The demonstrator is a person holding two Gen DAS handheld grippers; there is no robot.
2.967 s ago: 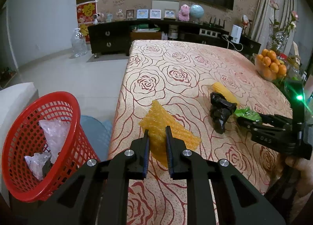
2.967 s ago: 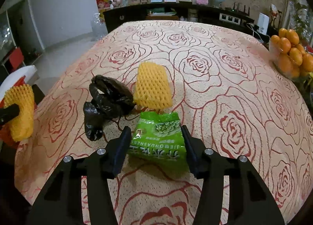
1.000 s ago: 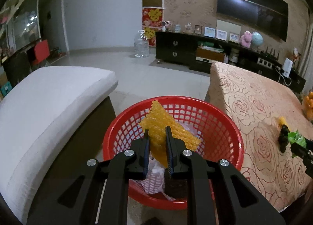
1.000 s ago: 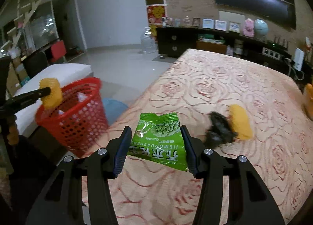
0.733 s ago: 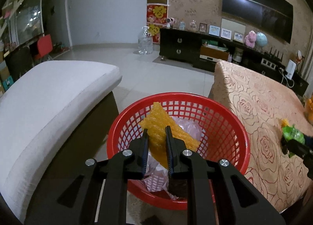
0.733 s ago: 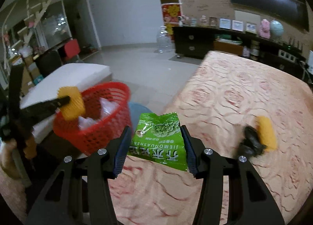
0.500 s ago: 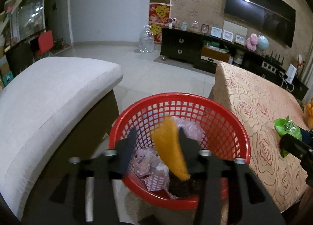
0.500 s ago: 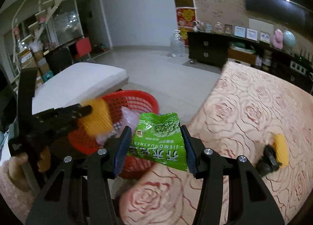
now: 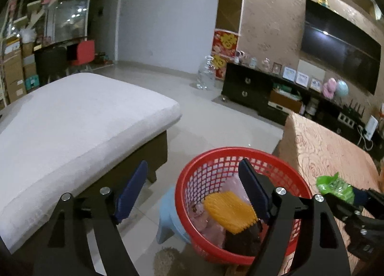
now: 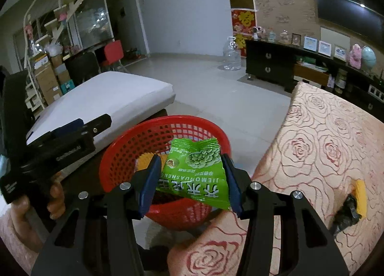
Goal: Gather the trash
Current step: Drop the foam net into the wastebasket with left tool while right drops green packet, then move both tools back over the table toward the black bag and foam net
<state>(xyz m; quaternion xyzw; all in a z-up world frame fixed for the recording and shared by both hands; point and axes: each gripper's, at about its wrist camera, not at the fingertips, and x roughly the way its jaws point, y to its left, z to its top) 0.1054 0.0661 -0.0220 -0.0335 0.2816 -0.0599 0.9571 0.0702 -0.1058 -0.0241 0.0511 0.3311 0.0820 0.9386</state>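
A red mesh basket [image 9: 242, 153] stands on the floor beside the table. A yellow foam net [image 9: 229, 211] lies inside it on other wrappers. My left gripper [image 9: 194, 184] is open and empty above the basket's left rim. My right gripper [image 10: 190, 175] is shut on a green snack packet [image 10: 196, 170] and holds it over the near rim of the basket [image 10: 134, 132]. The packet also shows at the right of the left wrist view [image 9: 336, 186]. On the table lie a black bag [image 10: 348, 211] and a second yellow foam net [image 10: 361, 194].
A white cushioned bench [image 9: 72, 117] stands left of the basket. The table with the rose-pattern cloth [image 10: 324, 146] is on the right. A pale blue stool [image 9: 168, 220] sits under the basket. A dark TV cabinet [image 9: 264, 91] lines the far wall.
My left gripper has opened over the basket and the yellow foam net has dropped in. My right gripper has carried the green packet from the table to above the basket.
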